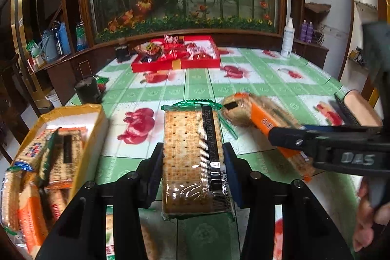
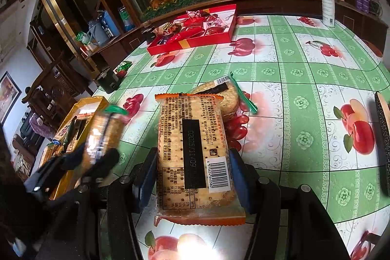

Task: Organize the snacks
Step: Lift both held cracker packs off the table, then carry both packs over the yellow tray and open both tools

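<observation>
My left gripper (image 1: pixel 192 150) is shut on a green-edged cracker packet (image 1: pixel 187 135), held lengthwise between the blue pads above the table. Just left of it stands a yellow box (image 1: pixel 102 118) holding several cracker packets. My right gripper (image 2: pixel 192 157) is shut on an orange-edged cracker packet (image 2: pixel 192 128) with a barcode. Behind that one, another packet with green trim (image 2: pixel 226 94) lies on the tablecloth. In the right wrist view, the left gripper (image 2: pixel 97 157) and its blurred packet (image 2: pixel 104 130) hover beside the yellow box (image 2: pixel 90 104). In the left wrist view, the right gripper (image 1: pixel 287 138) comes in from the right.
A red box (image 1: pixel 175 63) of wrapped sweets sits at the back of the table. Two black pots (image 1: pixel 87 91) stand near the left edge, and a white spray bottle (image 2: pixel 327 4) stands at the far right. A dark flat board (image 2: pixel 382 138) lies at the right edge. A hand shows at lower right.
</observation>
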The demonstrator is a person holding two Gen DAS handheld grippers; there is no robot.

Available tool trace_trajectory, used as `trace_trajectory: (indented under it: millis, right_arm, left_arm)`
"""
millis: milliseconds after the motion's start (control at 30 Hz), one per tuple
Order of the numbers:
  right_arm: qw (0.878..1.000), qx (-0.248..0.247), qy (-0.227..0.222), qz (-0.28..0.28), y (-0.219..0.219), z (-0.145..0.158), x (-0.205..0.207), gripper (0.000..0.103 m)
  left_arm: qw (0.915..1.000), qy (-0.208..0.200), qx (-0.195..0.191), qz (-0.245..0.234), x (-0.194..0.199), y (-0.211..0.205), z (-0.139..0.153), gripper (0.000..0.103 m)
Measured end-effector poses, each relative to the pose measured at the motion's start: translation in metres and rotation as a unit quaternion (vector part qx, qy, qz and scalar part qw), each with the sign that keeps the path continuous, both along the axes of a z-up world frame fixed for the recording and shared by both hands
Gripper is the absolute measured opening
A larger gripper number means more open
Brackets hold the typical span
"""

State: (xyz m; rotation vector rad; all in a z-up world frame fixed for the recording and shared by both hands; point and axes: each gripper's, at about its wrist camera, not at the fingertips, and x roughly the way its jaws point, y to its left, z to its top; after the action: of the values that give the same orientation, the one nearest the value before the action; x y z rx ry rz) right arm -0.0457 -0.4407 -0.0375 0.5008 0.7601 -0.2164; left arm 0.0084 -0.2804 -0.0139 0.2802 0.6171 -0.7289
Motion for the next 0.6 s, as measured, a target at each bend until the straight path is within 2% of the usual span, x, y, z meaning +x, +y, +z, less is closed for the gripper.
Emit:
trace_trajectory:
  millis: [167, 367, 600]
  right_arm:
    - [1.000, 0.019, -0.010, 0.012, 0.004, 0.001, 0.003, 0.061]
    - [0.996, 0.058, -0.029, 0.058, 0.031, 0.009, 0.018, 0.061]
    - [0.990, 0.073, -0.031, 0.118, 0.085, 0.025, 0.069, 0.061]
  left_arm:
    - [0.9998, 0.009, -0.019, 0.002, -0.001, 0.022, 0.018, 0.046]
    - [0.9984, 0.020, -0.044, 0.029, 0.014, 0.068, 0.040, 0.046]
    - [0.9908, 0.041, -0.062, 0.113, 0.054, 0.147, 0.047, 0.046]
